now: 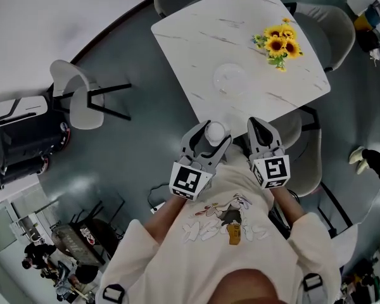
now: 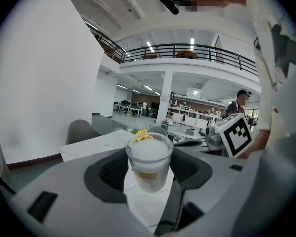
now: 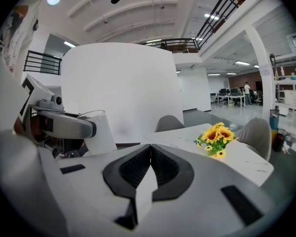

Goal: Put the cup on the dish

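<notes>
Cup (image 1: 215, 132) in left claw (image 1: 213, 138) at table (image 1: 196, 62) corner.

Left claw (image 1: 211, 138) clamped on cup (image 1: 215, 130); right claw (image 1: 261, 124) jaws together, empty. Both side by side before chest, pointing forward, slightly down.
</notes>
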A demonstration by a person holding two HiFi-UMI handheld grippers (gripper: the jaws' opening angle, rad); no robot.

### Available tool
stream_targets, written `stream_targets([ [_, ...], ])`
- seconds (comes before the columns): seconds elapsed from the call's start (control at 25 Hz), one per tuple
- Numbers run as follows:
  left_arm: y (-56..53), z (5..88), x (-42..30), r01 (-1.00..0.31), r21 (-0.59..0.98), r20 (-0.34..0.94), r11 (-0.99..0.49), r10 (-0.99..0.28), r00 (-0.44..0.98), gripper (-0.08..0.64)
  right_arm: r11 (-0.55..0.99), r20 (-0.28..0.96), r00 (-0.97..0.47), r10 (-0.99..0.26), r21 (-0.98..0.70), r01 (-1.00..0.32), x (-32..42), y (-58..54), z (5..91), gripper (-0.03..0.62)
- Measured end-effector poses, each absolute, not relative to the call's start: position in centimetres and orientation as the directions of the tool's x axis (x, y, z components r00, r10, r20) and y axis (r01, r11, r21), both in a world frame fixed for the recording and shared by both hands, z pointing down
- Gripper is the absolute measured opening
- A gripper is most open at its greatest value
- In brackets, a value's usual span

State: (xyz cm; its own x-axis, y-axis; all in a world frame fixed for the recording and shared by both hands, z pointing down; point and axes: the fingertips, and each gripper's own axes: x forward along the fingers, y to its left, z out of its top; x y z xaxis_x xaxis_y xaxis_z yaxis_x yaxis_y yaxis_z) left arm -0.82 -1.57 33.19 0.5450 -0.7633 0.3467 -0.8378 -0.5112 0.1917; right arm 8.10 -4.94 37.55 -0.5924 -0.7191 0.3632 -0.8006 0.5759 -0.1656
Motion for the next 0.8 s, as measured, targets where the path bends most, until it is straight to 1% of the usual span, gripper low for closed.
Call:
stream_targets([
  [0.4,-3.3,33.9,-1.3,-0.883,0.160,0.361,-0.442,-0.806,0.469,0.268,0.613,0.364,-0.631,-0.685,-0.179,-0.769,7.9,-6.8,38.4,0.003],
  [0.8,-5.6,37.6,-2.1,-0.881,0.146,0.412,-0.449,-0.782,0.467,0.268,0.577,0.394,-0.587,-0.707,-0.159,-0.801,8.6,-8.0,40.8,0.003],
])
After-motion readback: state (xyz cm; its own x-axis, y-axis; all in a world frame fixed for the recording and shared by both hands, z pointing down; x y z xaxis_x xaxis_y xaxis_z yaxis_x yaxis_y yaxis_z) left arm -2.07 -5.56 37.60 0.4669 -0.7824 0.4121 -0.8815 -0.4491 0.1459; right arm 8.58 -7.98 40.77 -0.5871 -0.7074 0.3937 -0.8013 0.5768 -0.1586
